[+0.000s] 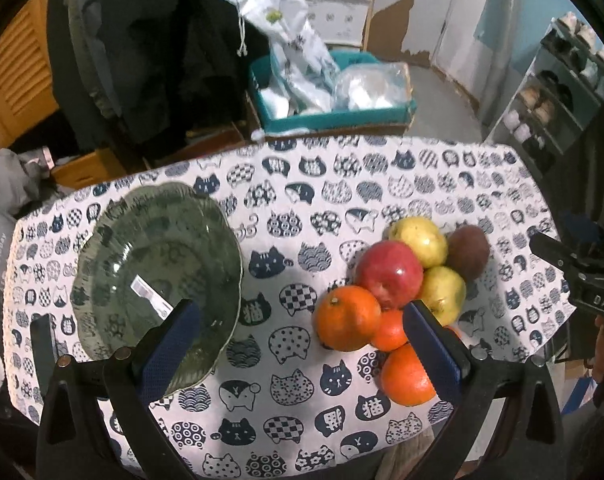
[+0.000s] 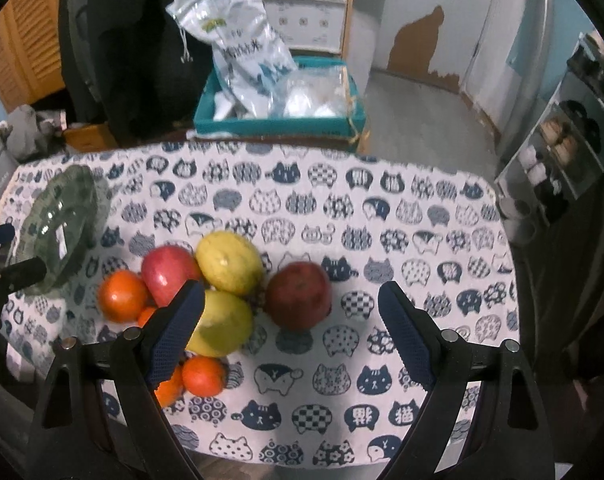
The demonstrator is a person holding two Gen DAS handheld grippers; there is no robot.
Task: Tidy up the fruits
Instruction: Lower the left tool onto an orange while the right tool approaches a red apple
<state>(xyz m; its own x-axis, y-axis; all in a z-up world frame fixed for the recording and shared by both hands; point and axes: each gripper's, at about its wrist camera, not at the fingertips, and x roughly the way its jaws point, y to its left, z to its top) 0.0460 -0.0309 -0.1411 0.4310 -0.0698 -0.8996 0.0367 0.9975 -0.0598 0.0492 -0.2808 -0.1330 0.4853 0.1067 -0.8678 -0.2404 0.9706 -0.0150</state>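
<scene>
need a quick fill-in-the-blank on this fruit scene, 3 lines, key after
1. The green glass bowl holds ____ fruit.
2. The left claw and right claw are both ____.
3. The tablecloth is printed with ____ faces.
4. The dark red fruit sits on the pile's ____ side in the right wrist view.

Missing: no; open; cat; right

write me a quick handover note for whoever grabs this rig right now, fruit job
Left gripper: open, holding nothing, hovering over the cat-print tablecloth between the bowl and the fruit.
Right gripper: open, holding nothing, above the fruit pile's right side.
Green glass bowl: on the table's left, no fruit in it.
Fruit: bunched together on the cloth to the right of the bowl: red apple, two yellow-green fruits, a dark reddish-brown fruit, and oranges, including one big one.
Done: nothing moved into the bowl.
Left: probably every fruit has to go into the bowl; the nearest orange looks an easy first pick.
</scene>
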